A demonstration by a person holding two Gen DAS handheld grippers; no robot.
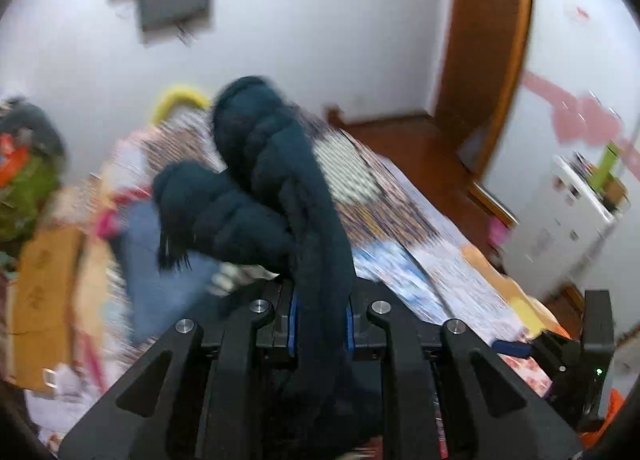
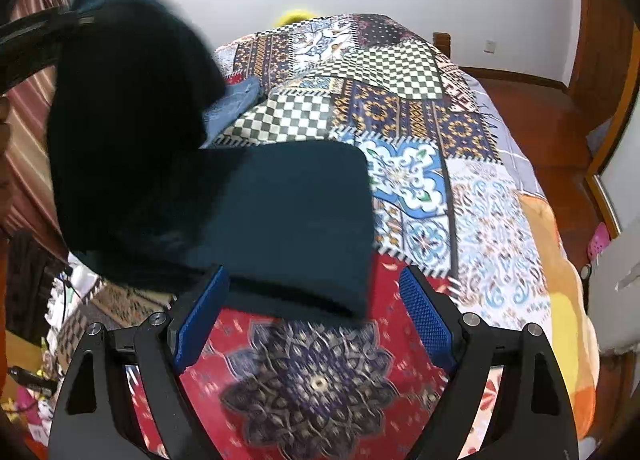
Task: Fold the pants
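**Left clamps pants, right spread wide over bed**

My left gripper (image 1: 321, 324) is pinched tight on a bunched fold of the dark teal pants (image 1: 272, 188), blue pads pressing the cloth from both sides. From the left wrist view the fabric rises out of the jaws and flops into two thick rolled lumps, lifted above the patchwork bedspread (image 1: 384, 196). That view is blurred.

My right gripper (image 2: 316, 320) has its fingers wide apart, nothing between the blue pads (image 2: 426, 320). Just beyond them a flat folded part of the pants (image 2: 296, 220) lies on the bedspread (image 2: 420, 108); the left fingertip sits at its near left corner, whether touching I cannot tell. The rest of the pants hangs up at far left, held by the left gripper (image 2: 76, 20), blurred.

Light blue jeans (image 2: 236, 100) lie on the bed behind the pants. Wood floor (image 2: 540, 108) at right.
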